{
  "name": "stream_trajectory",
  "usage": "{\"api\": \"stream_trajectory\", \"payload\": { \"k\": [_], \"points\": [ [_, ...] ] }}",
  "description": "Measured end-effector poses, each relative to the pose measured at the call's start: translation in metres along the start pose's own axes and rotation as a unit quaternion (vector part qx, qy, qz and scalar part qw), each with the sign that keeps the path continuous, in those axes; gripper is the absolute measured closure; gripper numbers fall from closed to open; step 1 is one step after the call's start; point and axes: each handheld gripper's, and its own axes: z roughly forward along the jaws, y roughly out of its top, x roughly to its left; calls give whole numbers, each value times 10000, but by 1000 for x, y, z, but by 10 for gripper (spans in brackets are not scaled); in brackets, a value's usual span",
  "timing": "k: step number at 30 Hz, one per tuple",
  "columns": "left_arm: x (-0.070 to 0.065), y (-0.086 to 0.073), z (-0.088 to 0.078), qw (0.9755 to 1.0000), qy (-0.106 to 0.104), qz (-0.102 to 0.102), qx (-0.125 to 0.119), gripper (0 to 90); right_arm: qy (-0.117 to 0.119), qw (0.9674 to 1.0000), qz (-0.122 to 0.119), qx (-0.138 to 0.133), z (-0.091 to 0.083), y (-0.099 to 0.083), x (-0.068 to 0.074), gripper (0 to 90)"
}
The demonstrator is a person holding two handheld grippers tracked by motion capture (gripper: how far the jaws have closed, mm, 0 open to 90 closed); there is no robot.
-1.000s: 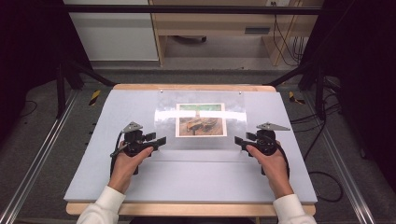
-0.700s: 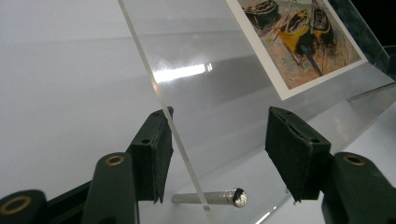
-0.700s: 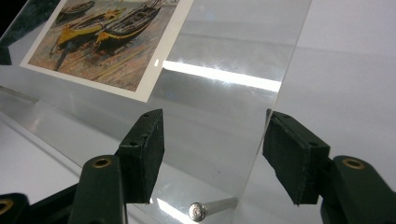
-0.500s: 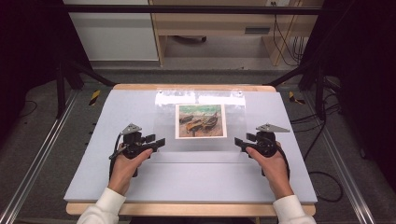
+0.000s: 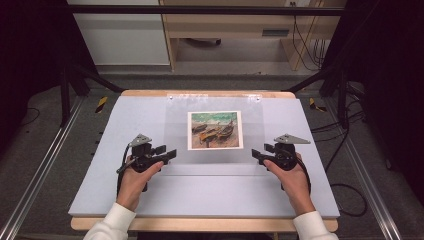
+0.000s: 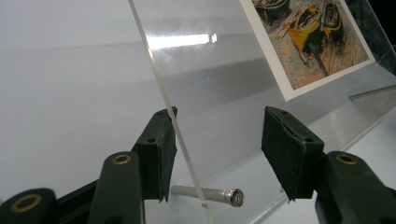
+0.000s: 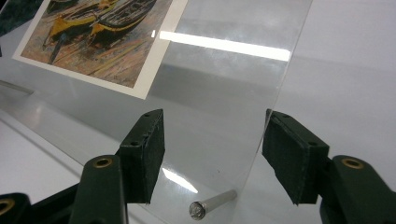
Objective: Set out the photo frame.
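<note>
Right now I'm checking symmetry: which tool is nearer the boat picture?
Roughly equal, the left maybe slightly. The left tool straddles the clear sheet's left edge, the right tool its right edge; the boat picture sits between.

No readable text, perhaps for blur, even on the print (image 5: 215, 130)

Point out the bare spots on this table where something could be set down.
Free: the grey mat between both hands and the near edge, plus strips left of the left gripper and right of the right gripper. Crowded: the middle, under the clear acrylic sheet and boat picture.
</note>
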Motion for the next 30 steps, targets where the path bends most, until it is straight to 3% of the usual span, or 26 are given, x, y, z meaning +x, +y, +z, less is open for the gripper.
{"api": "stream_trajectory", "payload": {
  "k": [30],
  "points": [
    [-4,-6,-9,10000,47,-27,-17,512,-134,9998,-74,-89,-9,-7,5,472]
  ]
}}
